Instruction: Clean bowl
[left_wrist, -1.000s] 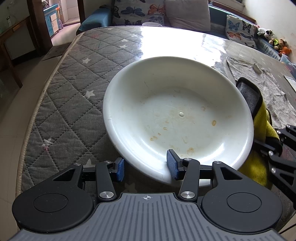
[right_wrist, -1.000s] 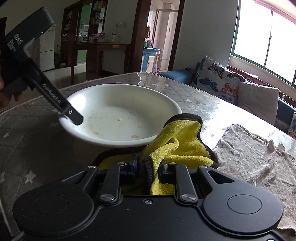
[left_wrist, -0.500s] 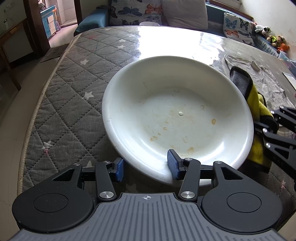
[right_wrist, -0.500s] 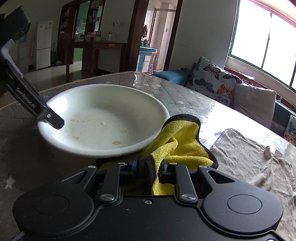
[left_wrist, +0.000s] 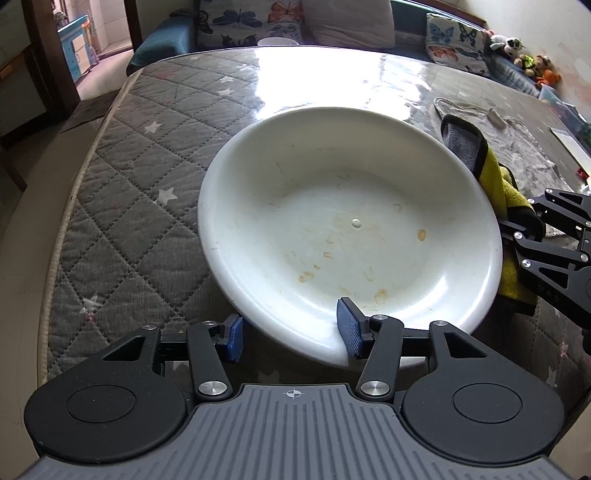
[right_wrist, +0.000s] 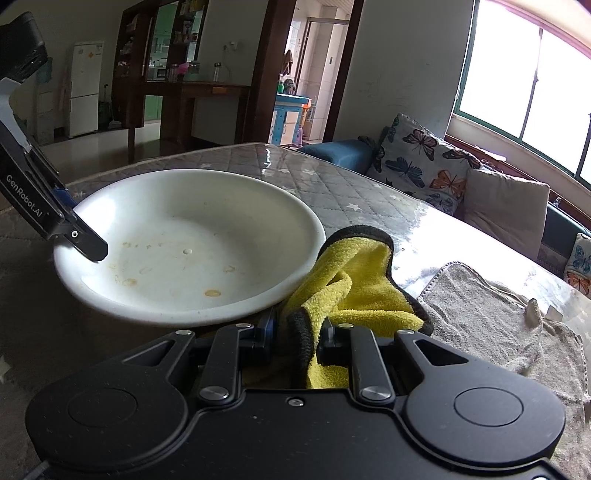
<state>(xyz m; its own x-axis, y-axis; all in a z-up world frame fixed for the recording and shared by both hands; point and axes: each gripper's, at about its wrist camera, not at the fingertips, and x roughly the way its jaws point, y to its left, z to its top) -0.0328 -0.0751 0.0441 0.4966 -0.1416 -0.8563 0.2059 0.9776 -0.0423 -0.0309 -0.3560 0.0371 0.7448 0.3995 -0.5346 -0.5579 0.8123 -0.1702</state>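
Bowl (left_wrist: 351, 229) is still showing stains at frame centre; wiping not begun. Left gripper (left_wrist: 293, 334) is opening around the near rim. Right gripper (right_wrist: 295, 341) is pinching the cloth (right_wrist: 354, 291) beside the bowl.

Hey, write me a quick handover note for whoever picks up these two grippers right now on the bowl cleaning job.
Left gripper: jaws opening, straddling the near rim of the white bowl, one pad inside, one outside; neither pad visibly presses it.
Right gripper: shut on the yellow cloth, which sits beside the bowl's rim, not yet inside.
Bowl: on the quilted table cover, near edge looks lifted, tilting it. Orange-brown stains dot the inside.
Grey towel lies flat past the cloth.
Done: cloth picked up, brought beside the bowl.
Left: steady the bowl, wipe out the stains.
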